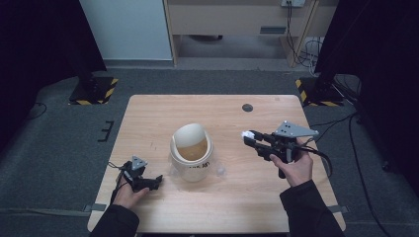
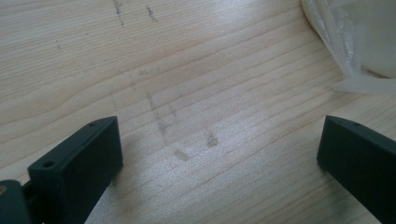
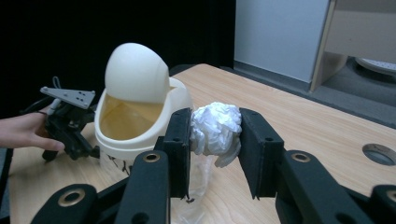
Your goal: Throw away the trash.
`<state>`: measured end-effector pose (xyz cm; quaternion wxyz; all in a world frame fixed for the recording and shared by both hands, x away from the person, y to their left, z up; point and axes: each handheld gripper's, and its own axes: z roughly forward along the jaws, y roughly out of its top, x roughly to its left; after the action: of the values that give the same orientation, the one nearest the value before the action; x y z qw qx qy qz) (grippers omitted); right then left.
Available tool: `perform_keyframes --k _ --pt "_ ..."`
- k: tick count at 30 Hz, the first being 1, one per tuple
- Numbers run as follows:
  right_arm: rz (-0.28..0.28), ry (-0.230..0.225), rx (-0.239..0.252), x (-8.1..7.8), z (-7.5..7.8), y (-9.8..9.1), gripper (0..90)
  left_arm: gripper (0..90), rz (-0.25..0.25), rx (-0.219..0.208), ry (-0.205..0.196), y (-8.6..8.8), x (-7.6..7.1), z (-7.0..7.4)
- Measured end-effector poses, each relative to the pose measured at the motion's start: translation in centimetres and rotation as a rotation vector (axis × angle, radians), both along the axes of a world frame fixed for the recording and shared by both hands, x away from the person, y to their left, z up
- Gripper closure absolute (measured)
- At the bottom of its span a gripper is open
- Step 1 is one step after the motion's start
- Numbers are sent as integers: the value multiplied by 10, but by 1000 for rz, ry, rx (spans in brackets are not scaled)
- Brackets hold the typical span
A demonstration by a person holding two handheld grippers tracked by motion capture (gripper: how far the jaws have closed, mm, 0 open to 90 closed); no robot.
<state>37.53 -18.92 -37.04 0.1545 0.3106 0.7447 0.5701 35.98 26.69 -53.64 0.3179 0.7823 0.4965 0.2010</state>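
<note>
The table (image 1: 148, 118) is carrying a cream bin (image 1: 191, 160) near its middle. The bin's domed swing lid (image 3: 135, 70) is sitting tilted, exposing the yellowish inside. Dark lettering is printed on the bin's near wall, too small to read. A clear plastic film (image 2: 336, 51) is lying around the bin's base.

The right gripper (image 1: 248, 135) is being held above the table, to the right of the bin, with its jaws pointing left toward it. In the right gripper view its jaws are clamped on a crumpled white wad (image 3: 216, 129), one pad pressing on each side. The wad is sitting clear of the table surface, near the bin but not touching it.

The left gripper (image 1: 157, 179) is resting low at the near left of the table, just beside the bin. In the left gripper view its jaws are standing wide apart with bare wood between them, and the film edge is lying at the far right.
</note>
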Motion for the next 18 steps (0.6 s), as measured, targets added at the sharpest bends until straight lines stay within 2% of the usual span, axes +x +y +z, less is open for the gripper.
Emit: perform_keyframes --k 11,12,18 --pt "52 -24 37 -7 13 10 659 0 0 0 0 0 0 0" --pt "63 -20 54 -7 14 11 660 0 0 0 0 0 0 0" --pt "102 -34 53 -10 20 23 660 0 0 0 0 0 0 0"
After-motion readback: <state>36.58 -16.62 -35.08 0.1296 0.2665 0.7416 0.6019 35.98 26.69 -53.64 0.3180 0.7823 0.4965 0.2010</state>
